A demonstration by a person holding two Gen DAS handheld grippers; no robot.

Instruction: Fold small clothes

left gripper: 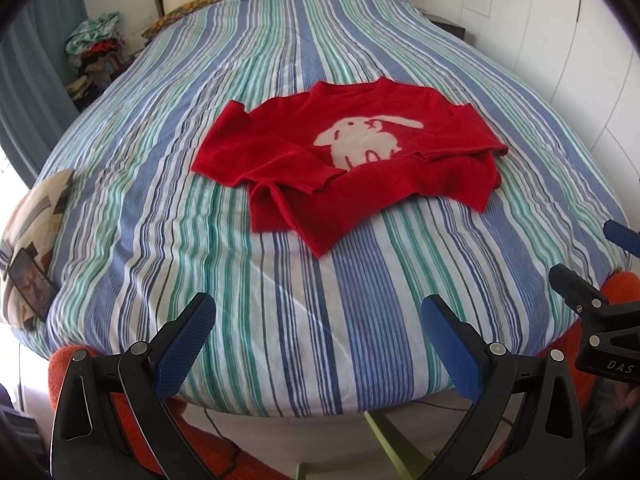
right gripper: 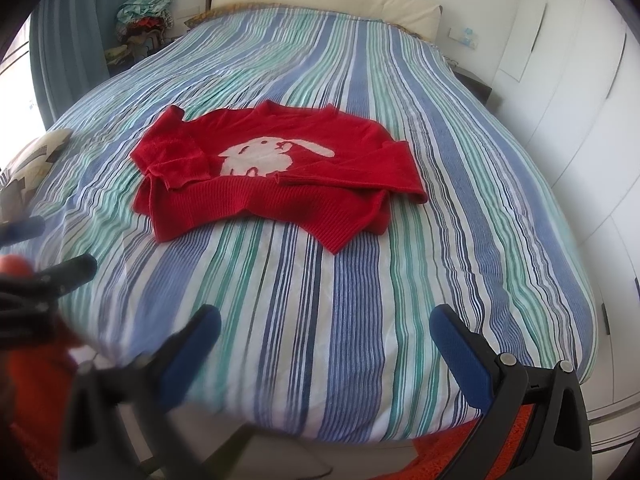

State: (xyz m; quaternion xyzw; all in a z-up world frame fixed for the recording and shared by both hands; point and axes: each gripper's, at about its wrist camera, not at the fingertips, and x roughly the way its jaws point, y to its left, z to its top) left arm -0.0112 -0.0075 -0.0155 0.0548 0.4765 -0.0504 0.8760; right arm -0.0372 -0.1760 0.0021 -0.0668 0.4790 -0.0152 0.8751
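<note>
Claws, left and right, spread, empty. Sweater on bed: soft, limp knit; pinch hem corners.

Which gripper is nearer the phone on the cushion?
Left. The left gripper hangs open over the bed's near edge, the phone off to its left; the right gripper, also open, is farther right.

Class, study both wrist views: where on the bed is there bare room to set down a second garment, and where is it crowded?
Bare striped bedspread lies between the red sweater and the near edge, and again beyond the sweater toward the headboard. The left edge is crowded by a patterned cushion with a phone.
</note>
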